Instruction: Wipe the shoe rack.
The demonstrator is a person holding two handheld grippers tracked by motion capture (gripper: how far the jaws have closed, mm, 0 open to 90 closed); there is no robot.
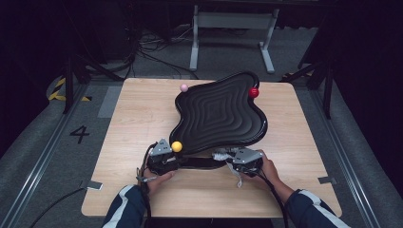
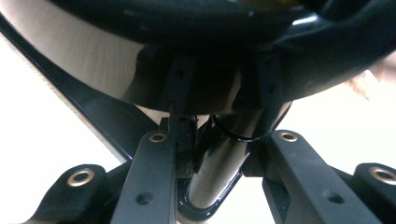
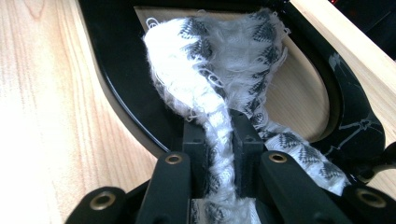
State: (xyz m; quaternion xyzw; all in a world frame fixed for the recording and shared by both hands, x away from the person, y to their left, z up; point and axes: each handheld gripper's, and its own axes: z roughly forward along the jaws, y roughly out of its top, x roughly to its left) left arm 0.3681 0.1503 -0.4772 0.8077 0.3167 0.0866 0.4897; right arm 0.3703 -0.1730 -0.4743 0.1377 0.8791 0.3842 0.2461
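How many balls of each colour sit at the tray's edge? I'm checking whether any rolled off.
Yellow ball: 1, beside the left gripper
Pink ball: 1, at the far left rim of the black tray
Red ball: 1, at the far right rim
Total: 3 balls

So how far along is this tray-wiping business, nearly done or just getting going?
Hard to say how much is done: the black tray looks glossy, with no visible dirt either way. In hand: the left gripper is shut on the tray's handle, tilting it up, while the right gripper is shut on a frayed white cloth at the near edge. The ribbed middle and the far corners by the three balls probably remain.
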